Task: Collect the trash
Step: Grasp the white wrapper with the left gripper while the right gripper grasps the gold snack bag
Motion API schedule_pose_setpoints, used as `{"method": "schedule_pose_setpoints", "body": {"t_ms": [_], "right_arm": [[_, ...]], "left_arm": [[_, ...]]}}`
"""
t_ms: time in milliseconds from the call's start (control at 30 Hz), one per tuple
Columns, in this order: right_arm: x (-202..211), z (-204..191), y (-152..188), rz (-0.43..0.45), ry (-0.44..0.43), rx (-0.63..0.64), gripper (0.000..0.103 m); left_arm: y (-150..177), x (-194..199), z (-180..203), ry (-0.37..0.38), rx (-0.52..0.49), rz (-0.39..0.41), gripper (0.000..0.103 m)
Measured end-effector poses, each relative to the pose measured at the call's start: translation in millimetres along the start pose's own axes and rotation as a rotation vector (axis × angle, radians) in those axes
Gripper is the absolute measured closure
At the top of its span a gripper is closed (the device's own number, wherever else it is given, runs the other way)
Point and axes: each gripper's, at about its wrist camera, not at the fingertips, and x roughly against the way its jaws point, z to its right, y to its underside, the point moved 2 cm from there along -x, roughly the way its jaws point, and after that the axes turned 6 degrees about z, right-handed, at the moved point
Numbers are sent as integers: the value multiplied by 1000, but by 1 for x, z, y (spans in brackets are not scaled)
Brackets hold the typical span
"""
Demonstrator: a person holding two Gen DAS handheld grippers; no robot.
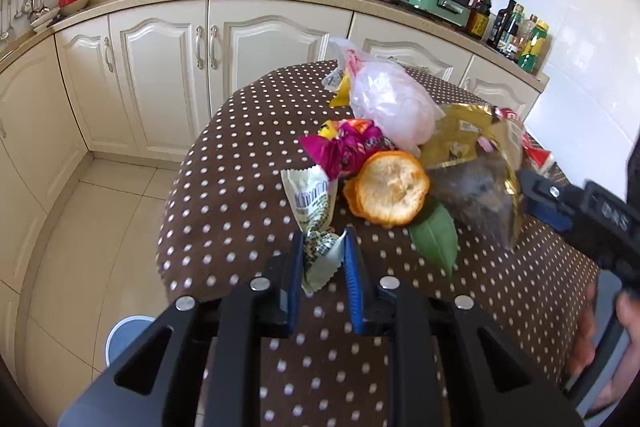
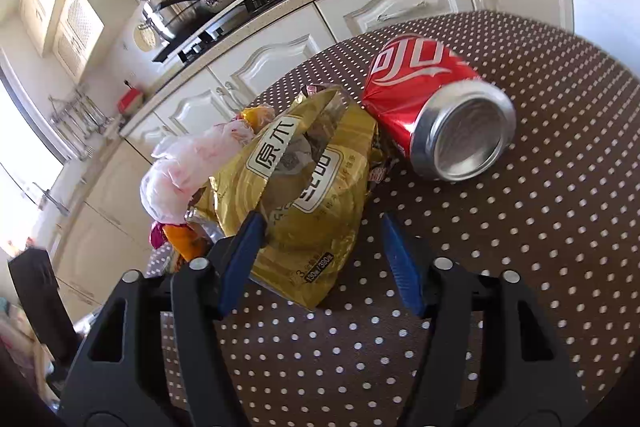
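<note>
A heap of trash lies on the brown polka-dot table (image 1: pixel 240 155). My left gripper (image 1: pixel 323 247) is shut on the near end of a white and green snack wrapper (image 1: pixel 310 199). Behind the wrapper are an orange peel (image 1: pixel 390 189), a green leaf (image 1: pixel 436 239), a purple candy wrapper (image 1: pixel 344 147) and a pale pink plastic bag (image 1: pixel 396 103). My right gripper (image 2: pixel 320 231) stands open around the near end of a gold foil bag (image 2: pixel 304 179); its left pad touches the bag and the right one is clear of it. A crushed red cola can (image 2: pixel 432 107) lies on its side beside the bag.
Cream kitchen cabinets (image 1: pixel 160 67) run behind the table, with a stove, pots and bottles on the counter. A round blue and white bin (image 1: pixel 128 339) stands on the tiled floor at lower left. A person's hand (image 1: pixel 624 327) holds the right gripper's handle.
</note>
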Motion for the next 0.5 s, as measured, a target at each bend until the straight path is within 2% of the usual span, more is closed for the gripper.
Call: {"method": "schedule_pose_setpoints", "body": {"t_ms": [33, 67, 100, 233, 500], "right_arm": [[-1, 0, -1, -6, -32, -11, 59], [-1, 0, -1, -5, -40, -15, 61], [0, -1, -2, 2, -50, -13, 68], [12, -11, -1, 47, -82, 16, 78], [66, -40, 2, 194, -59, 133, 82]], "left_arm": [[2, 4, -1, 2, 1, 2, 85], [4, 9, -2, 7, 4, 5, 85], [6, 13, -3, 10, 3, 10, 85], [12, 29, -4, 17, 3, 24, 85], [25, 66, 1, 77, 9, 55, 86]]}}
